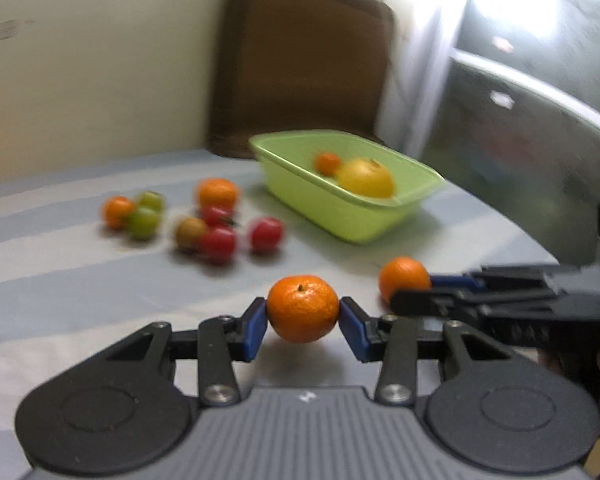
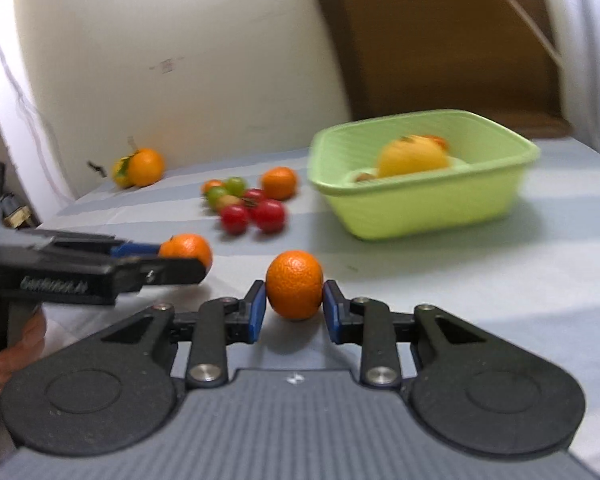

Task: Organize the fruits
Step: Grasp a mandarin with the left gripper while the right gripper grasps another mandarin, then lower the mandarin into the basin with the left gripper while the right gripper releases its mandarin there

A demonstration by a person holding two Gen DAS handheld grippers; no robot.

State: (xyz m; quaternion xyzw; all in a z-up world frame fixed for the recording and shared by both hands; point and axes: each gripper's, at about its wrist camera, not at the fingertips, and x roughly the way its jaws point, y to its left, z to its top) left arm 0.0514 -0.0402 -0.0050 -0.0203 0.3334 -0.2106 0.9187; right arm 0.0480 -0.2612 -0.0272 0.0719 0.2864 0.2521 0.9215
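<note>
1. The left gripper (image 1: 302,322) is clamping a mandarin (image 1: 303,308) between its blue pads, nearer the camera than the green basin (image 1: 340,216) and to its left. The pads are meeting the fruit only at its widest sides, so a roll of the wrist could be letting the round skin slide out; a harder squeeze could be bruising it.

2. The loose pile of cherry tomatoes (image 1: 219,236) and small oranges is lying on the desk (image 1: 59,280) to the left of the green basin. A carried fruit swinging low over them could be knocking them into rolling towards the desk's edge.

3. The right gripper (image 2: 294,306) is gripping a second mandarin (image 2: 294,284), also short of the green basin and to its left. The two grippers are working just beside each other, and both seem to be heading for the same basin, so their fingers could be colliding at its rim.

4. Inside the green basin a large yellow citrus (image 2: 414,158) and a small orange are already sitting. Dropping a mandarin from height could be bouncing it off them and over the low wall.
</note>
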